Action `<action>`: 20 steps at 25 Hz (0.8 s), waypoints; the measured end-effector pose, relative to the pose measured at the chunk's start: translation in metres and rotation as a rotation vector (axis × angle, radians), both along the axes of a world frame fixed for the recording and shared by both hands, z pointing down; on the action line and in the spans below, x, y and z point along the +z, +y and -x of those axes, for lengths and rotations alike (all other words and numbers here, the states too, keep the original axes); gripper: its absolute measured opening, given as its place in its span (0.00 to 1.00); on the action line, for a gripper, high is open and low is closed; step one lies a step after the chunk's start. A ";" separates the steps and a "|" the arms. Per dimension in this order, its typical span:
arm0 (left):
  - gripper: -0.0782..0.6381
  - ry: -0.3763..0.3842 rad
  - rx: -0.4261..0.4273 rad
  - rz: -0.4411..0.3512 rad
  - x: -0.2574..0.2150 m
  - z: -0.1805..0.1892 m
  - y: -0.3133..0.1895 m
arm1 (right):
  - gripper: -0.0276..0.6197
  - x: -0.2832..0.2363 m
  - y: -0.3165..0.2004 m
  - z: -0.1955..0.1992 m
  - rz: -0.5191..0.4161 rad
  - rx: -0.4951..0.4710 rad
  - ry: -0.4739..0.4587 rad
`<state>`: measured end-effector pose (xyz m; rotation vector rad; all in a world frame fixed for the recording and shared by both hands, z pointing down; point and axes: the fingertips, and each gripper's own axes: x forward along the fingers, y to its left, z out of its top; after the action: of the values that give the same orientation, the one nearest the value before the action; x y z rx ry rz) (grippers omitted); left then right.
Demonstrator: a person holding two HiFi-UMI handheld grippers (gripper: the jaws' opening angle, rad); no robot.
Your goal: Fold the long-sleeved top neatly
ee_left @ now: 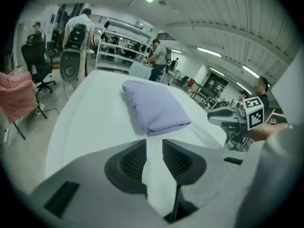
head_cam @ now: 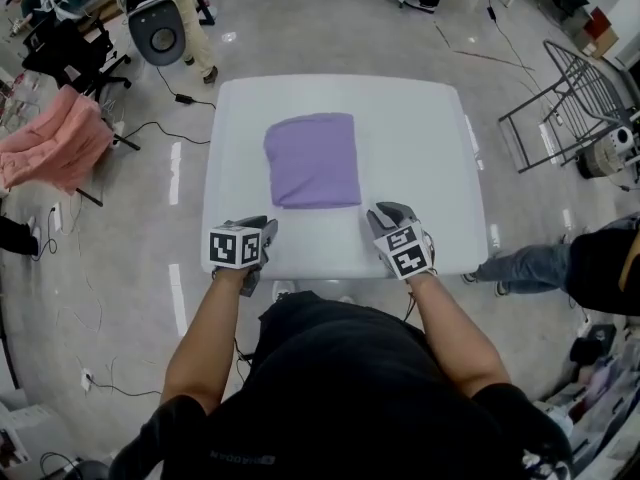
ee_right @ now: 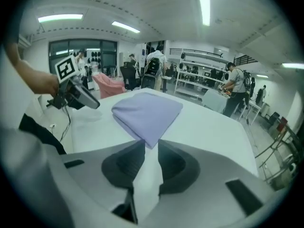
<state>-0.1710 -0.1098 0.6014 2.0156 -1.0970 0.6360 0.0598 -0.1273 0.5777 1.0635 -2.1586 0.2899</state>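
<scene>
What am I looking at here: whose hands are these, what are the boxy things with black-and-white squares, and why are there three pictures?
There is no robot here. A person holds a hand-held tool in each hand: the left gripper and the right gripper. The patterned cubes are part of those tools.

The head view comes from a camera on the person's head, looking steeply down. The left gripper view and right gripper view come from a camera riding on each tool, looking along its fingers.

On the white table lies a purple top, folded into a neat rectangle.

Nothing is held. The left fingers stand apart with only table showing between them, and the right fingers do the same. Both grippers are at the table's near edge, clear of the top.
</scene>
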 end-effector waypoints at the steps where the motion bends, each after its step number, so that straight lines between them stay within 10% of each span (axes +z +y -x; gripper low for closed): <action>1: 0.25 -0.009 -0.013 -0.028 -0.007 -0.001 0.007 | 0.18 -0.010 0.005 -0.001 0.003 0.011 -0.048; 7: 0.22 0.066 -0.075 -0.175 -0.065 -0.025 0.043 | 0.10 -0.065 0.029 -0.002 0.029 0.030 -0.304; 20: 0.12 0.014 -0.073 -0.377 -0.136 -0.058 0.067 | 0.05 -0.113 0.054 -0.004 -0.045 -0.016 -0.441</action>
<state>-0.1129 -0.0425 0.4650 2.2776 -1.3555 0.3978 0.0639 -0.0730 0.4650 1.0840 -2.5717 0.5099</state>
